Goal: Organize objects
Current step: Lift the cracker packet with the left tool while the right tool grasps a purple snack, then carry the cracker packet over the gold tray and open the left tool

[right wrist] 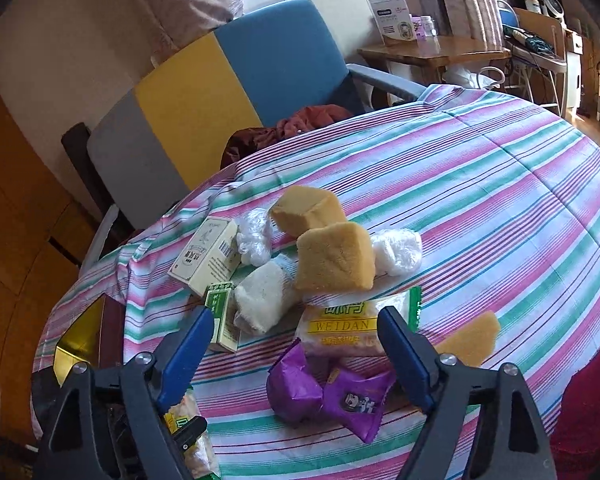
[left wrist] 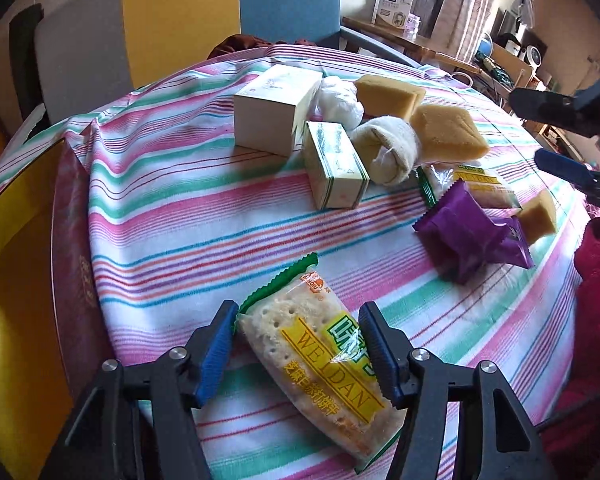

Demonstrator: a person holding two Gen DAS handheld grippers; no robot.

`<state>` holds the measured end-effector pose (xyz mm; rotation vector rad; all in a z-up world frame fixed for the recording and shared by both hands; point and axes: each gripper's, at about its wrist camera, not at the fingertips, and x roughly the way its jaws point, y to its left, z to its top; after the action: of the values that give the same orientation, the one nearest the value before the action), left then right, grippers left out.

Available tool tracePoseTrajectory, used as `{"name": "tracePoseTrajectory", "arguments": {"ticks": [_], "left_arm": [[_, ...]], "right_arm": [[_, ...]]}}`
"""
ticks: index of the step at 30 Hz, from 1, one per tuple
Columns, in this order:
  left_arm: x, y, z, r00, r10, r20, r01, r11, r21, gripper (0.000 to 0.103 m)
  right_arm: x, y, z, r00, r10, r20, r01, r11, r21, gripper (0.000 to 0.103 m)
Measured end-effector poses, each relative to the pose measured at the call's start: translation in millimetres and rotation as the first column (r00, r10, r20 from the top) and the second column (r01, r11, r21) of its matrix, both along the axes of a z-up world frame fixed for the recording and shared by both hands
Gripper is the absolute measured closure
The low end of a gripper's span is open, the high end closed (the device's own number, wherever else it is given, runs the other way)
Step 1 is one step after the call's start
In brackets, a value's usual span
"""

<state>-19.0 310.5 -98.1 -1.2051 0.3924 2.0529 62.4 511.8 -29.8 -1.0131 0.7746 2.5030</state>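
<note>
My left gripper is shut on a clear WEIDAN cracker packet with a green edge; both blue pads press its long sides above the striped cloth. My right gripper stands open, pointing down at two purple snack packets that lie between its fingers without touching the left pad. A second cracker packet lies just beyond them. In the left wrist view the right gripper shows at the right edge, over the purple packets.
A pile sits mid-table: a white box, a green-striped box, a rolled cloth, plastic wads and yellow sponges. An open red box with a gold inside stands at the left edge. A chair is behind.
</note>
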Motion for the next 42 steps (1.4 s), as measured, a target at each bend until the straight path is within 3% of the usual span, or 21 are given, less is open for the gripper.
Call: {"name": "tracePoseTrajectory", "arguments": {"ticks": [5, 13, 14, 16, 17, 23, 29, 36, 42], "left_arm": [[9, -9, 9, 0.999, -0.009, -0.034, 0.010, 1.000, 0.019, 0.041], [20, -23, 32, 0.996, -0.018, -0.086, 0.024, 0.997, 0.068, 0.041], [22, -26, 36, 0.995, -0.019, -0.096, 0.027, 0.997, 0.076, 0.041], [26, -36, 47, 0.993, -0.017, -0.116, 0.028, 0.995, 0.092, 0.041], [28, -42, 52, 0.993, -0.013, -0.121, 0.025, 0.995, 0.099, 0.041], [22, -97, 88, 0.976, 0.086, -0.199, -0.059, 0.989, 0.134, 0.041], [5, -165, 117, 0.929, 0.233, -0.289, -0.198, 0.969, 0.145, 0.041], [-14, -227, 121, 0.871, 0.350, -0.345, -0.324, 0.937, 0.133, 0.041], [-27, -249, 110, 0.853, 0.391, -0.346, -0.377, 0.920, 0.111, 0.041]], "right_arm": [[-20, -25, -14, 0.987, 0.116, 0.112, -0.122, 0.991, 0.052, 0.030], [-45, -59, -51, 0.901, 0.199, 0.386, -0.282, 0.944, 0.171, 0.030], [-47, -62, -57, 0.885, 0.196, 0.422, -0.297, 0.936, 0.188, 0.036], [-50, -66, -67, 0.855, 0.163, 0.492, -0.318, 0.914, 0.250, 0.058], [-50, -67, -70, 0.849, 0.164, 0.503, -0.328, 0.909, 0.257, 0.064], [-45, -64, -73, 0.846, 0.170, 0.505, -0.338, 0.904, 0.262, 0.065], [-45, -61, -75, 0.840, 0.165, 0.517, -0.343, 0.899, 0.270, 0.065], [-49, -64, -79, 0.833, 0.158, 0.530, -0.365, 0.877, 0.312, 0.065], [-49, -60, -81, 0.832, 0.152, 0.534, -0.368, 0.871, 0.325, 0.065]]}}
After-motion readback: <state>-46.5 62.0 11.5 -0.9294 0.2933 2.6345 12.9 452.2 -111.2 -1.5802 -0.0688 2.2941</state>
